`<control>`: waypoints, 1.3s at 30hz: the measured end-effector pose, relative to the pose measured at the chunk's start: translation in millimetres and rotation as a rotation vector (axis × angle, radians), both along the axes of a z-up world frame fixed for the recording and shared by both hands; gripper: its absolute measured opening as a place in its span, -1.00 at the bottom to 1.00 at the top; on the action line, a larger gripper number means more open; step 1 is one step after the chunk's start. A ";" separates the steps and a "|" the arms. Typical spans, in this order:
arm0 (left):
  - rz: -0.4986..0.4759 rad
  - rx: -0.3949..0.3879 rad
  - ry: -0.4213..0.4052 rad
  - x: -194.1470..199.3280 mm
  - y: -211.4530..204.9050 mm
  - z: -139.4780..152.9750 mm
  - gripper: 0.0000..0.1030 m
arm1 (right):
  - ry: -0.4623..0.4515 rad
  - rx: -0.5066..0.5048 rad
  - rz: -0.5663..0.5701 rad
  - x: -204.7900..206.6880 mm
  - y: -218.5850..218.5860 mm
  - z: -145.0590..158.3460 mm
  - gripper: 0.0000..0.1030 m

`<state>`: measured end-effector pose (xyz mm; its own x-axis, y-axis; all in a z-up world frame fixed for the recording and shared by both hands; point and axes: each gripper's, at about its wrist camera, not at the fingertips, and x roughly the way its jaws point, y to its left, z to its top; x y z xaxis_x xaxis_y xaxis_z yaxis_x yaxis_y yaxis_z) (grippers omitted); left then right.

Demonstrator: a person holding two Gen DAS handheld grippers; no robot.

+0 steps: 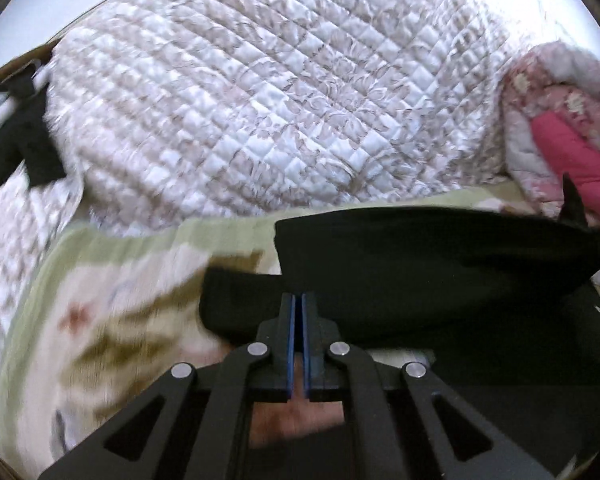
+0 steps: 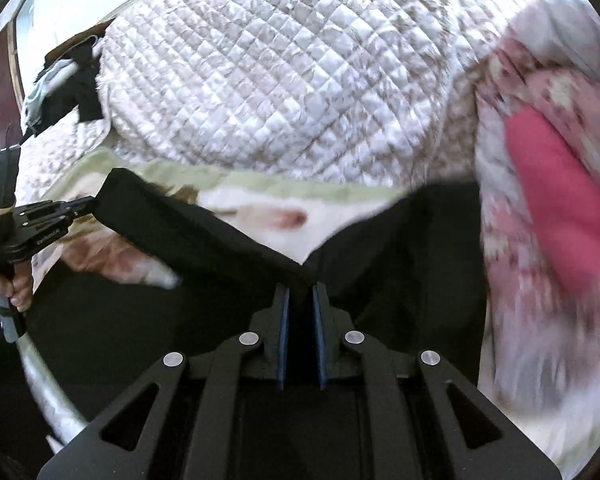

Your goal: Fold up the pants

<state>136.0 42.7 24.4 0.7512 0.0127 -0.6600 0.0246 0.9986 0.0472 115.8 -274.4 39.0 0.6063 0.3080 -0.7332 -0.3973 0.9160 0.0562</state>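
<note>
Black pants (image 2: 204, 232) hang stretched above the bed's green-bordered blanket (image 1: 100, 312), near the quilted cover (image 1: 260, 100). The left gripper (image 1: 299, 300) is clamped on one end, the right gripper (image 2: 300, 292) pinches bunched cloth; printing on the left tool is unreadable

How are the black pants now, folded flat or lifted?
Lifted, not folded flat: the black pants hang stretched between the right hand-held gripper and the left hand-held gripper, above the blanket.

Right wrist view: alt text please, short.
The right gripper is shut on black pants, held up over a quilted bed cover. The left gripper grips the pants' other end; a pink blanket lies right.
</note>
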 end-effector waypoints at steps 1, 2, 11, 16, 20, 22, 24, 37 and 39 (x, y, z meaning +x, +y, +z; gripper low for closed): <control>-0.003 -0.012 0.003 -16.1 1.5 -3.0 -0.92 | 0.016 0.006 -0.007 -7.8 -2.1 -5.0 -0.80; -0.004 -0.019 0.008 -30.6 2.6 -7.7 -0.92 | 0.052 0.016 -0.019 -21.9 -5.7 -16.6 -0.80; 0.012 -0.061 0.163 -109.5 10.4 -65.6 -0.94 | 0.270 0.091 -0.118 -71.5 -14.7 -82.2 -0.75; 0.005 -0.079 0.165 -128.6 16.2 -57.7 -0.93 | 0.239 0.185 -0.187 -90.0 -34.9 -67.7 -0.43; -0.016 -0.091 0.126 -116.2 10.2 -37.8 -0.66 | 0.230 0.278 -0.283 -92.5 -55.2 -63.9 0.00; -0.030 -0.074 0.106 -103.6 0.4 -32.5 -0.33 | 0.250 0.308 -0.325 -90.8 -62.7 -67.7 0.00; -0.064 -0.057 0.096 -86.5 -14.5 -31.3 -0.27 | 0.278 0.343 -0.374 -89.5 -71.7 -73.9 0.00; -0.085 0.109 0.148 -18.5 -53.7 -78.7 -0.20 | 0.228 0.494 -0.539 -75.8 -112.8 -77.3 0.00; -0.080 0.116 0.143 -12.6 -53.5 -77.7 -0.20 | 0.225 0.507 -0.555 -73.2 -116.6 -80.8 0.00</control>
